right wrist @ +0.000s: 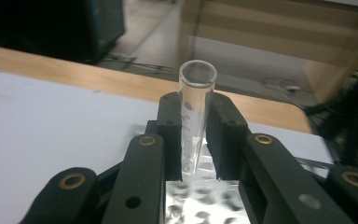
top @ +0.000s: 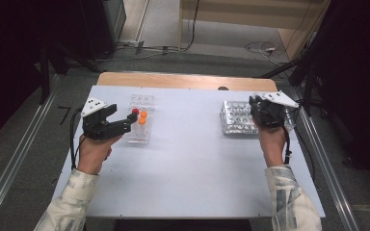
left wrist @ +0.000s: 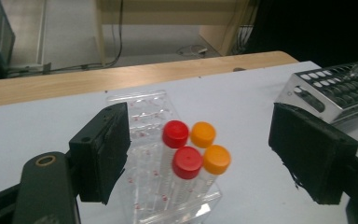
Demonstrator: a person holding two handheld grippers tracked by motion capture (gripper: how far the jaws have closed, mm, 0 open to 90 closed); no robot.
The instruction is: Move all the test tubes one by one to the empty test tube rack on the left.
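Tongs in my right hand [right wrist: 196, 140] squeeze a clear tube [right wrist: 195, 116] with no cap. I hold the tube upright just above the shiny metal rack [top: 235, 118], which sits at the right side of the tabletop [top: 192, 159]. My left tongs [left wrist: 196, 154] are open wide, far left of the metal rack. Between their pads stands a clear plastic rack [left wrist: 144, 121] holding four tubes with red caps [left wrist: 187, 162] and orange caps [left wrist: 216, 159].
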